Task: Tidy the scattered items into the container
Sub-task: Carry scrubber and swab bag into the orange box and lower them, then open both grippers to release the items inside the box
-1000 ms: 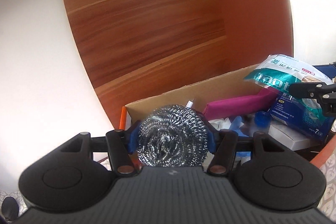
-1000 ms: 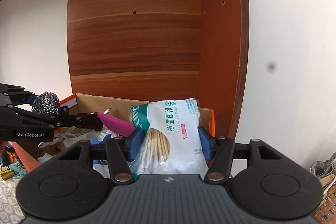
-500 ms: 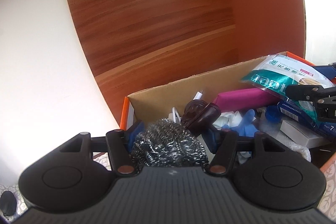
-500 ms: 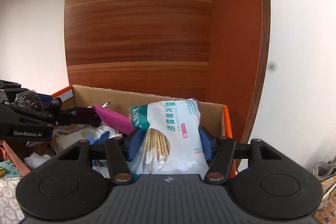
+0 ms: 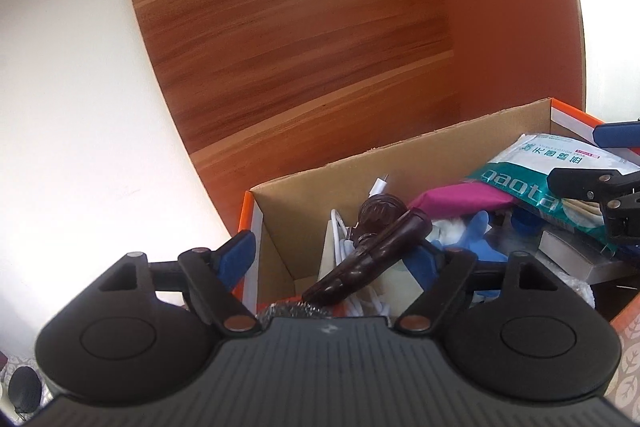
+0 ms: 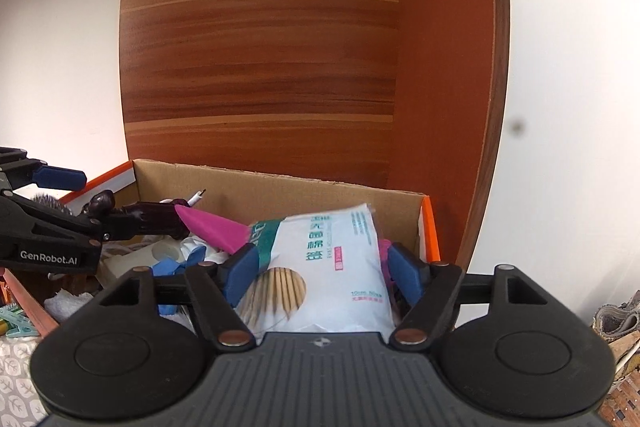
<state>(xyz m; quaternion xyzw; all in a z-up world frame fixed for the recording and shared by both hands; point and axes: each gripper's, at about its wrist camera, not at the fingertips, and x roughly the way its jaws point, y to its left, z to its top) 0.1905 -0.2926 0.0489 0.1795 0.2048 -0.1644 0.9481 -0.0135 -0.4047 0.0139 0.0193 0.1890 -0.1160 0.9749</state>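
both jaws just opened: left gripper over coiled steel scourer, right gripper astride white cotton-swab packet

**Colours around the box**

A brown cardboard box with orange edging is seen ahead of the grippers. A magenta pouch, a white-and-teal swab packet, blue gloves and a silver scourer are shown.
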